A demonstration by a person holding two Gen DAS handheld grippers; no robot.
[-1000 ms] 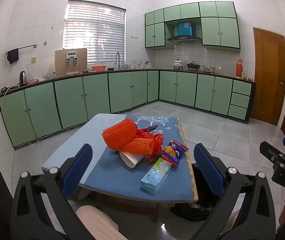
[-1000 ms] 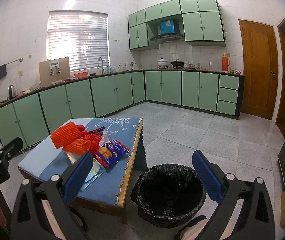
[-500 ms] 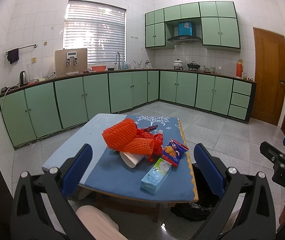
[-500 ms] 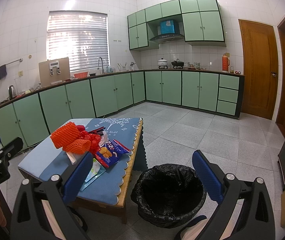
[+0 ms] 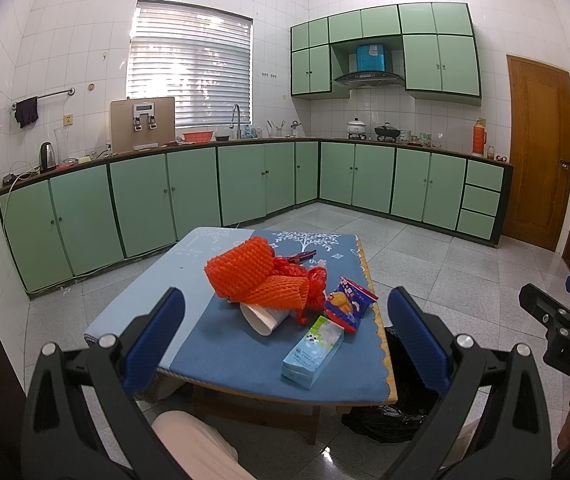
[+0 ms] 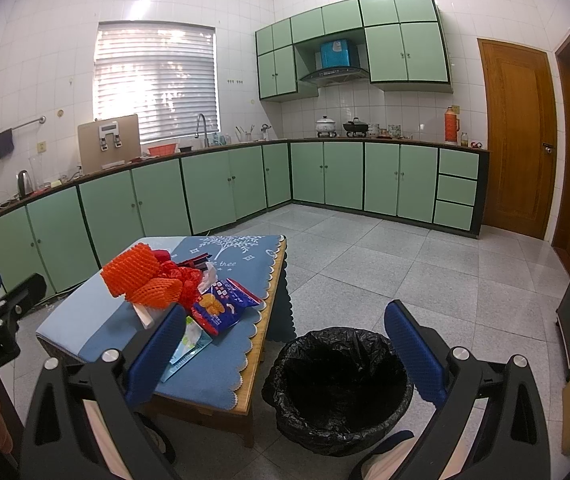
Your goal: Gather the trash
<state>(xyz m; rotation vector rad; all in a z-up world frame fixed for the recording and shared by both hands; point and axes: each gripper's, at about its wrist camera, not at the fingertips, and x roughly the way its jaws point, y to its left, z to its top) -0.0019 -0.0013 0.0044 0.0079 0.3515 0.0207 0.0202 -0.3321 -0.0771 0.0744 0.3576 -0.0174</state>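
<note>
Left wrist view: the left gripper (image 5: pixel 285 332) is held above the near edge of the low table (image 5: pixel 133 312), its blue-padded jaws spread wide and empty, framing the trash pile ahead of and below them. Nearest the jaws lies a pale green carton (image 5: pixel 313 346), flat on the blue cloth, close to the table's near edge. Just beyond it are a white paper cup (image 5: pixel 263 316) on its side and a blue snack bag (image 5: pixel 347 304); behind these, orange foam netting (image 5: pixel 251 274) is heaped over crumpled red plastic (image 5: pixel 313 288). None of these touches either gripper.

Right wrist view: the right gripper (image 6: pixel 285 354) likewise has its jaws wide apart and holds nothing. It hovers over the bin (image 6: pixel 341 384), lined with a black bag, which stands on the floor just beside the table's right edge. This placement probably keeps the drop short. The split of aim suggests one gripper addresses the pile while the other marks the receptacle. No item appears to be collected yet; the carton seems the easiest first pick.
</note>
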